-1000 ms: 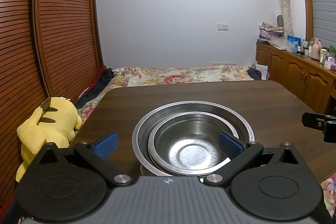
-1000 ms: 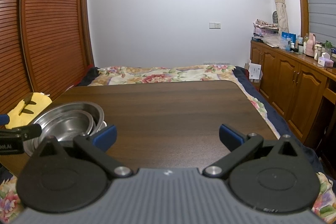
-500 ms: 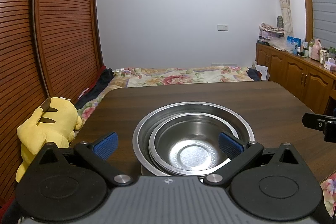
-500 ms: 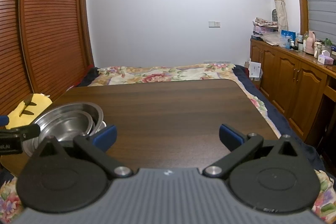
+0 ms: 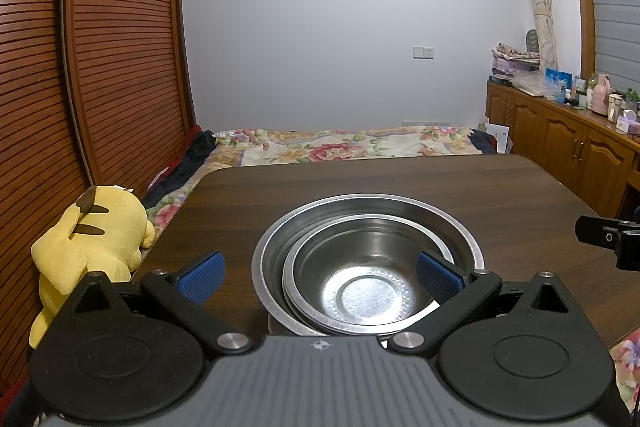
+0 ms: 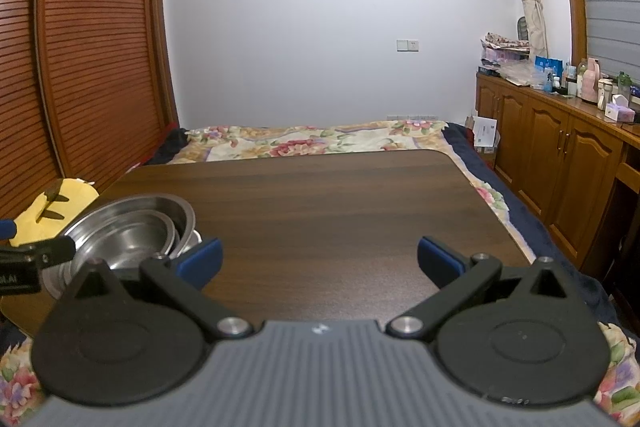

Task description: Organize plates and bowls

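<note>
A: Where are the bowls?

B: The steel bowls sit nested on the dark wooden table (image 5: 400, 183), near its left edge. The big steel bowl (image 5: 460, 231) holds a smaller steel bowl (image 5: 360, 267), and a flat steel plate (image 5: 370, 297) seems to lie at the bottom. Something shiny peeks out under the stack, but I cannot tell what it is.

A: What is the left gripper (image 5: 318, 273) doing?

B: It hangs just above the near side of the stack. Its jaws are spread wide and hold nothing. The right blue pad (image 5: 438, 277) is over the smaller bowl's rim; the left blue pad (image 5: 200, 277) is over bare table.

A: And the right gripper (image 6: 318, 257)?

B: It is spread wide too, with nothing in it. It sits over bare table, well apart from the stack (image 6: 132, 231).

A: So how do we do this step well?

B: I think the stacking looks almost done. If a bowl needs a nudge, pinch only 1 rim, go slowly, and keep it level. Steel is slippery and loud. The stack is close to the edge, next to the yellow plush toy (image 5: 90, 231), so push it inward, not outward.
</note>
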Demonstrator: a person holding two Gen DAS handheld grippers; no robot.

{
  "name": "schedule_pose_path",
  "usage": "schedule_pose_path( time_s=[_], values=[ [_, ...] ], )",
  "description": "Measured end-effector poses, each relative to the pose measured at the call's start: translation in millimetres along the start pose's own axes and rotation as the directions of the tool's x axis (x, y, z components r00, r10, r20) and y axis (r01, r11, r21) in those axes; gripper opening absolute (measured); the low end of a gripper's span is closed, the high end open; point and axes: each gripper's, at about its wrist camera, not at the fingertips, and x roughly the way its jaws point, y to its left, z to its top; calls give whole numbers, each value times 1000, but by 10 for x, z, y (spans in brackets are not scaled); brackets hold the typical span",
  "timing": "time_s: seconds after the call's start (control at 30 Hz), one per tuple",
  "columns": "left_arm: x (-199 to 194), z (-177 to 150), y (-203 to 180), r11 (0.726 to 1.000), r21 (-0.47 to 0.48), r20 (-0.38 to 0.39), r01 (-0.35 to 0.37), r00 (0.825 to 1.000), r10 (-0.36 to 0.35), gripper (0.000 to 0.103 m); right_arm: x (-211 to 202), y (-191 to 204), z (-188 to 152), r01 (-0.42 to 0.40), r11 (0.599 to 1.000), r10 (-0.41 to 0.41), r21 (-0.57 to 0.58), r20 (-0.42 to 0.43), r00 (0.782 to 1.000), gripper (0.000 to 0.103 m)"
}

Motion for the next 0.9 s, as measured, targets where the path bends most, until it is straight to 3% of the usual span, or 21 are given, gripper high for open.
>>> schedule_pose_path(
  time_s=[0.9],
  values=[
    [-12, 4, 14, 1000, 0, 4, 5, 1000, -5, 103, -6, 7, -7, -2, 1000, 2, -1, 4, 1000, 103]
  ],
)
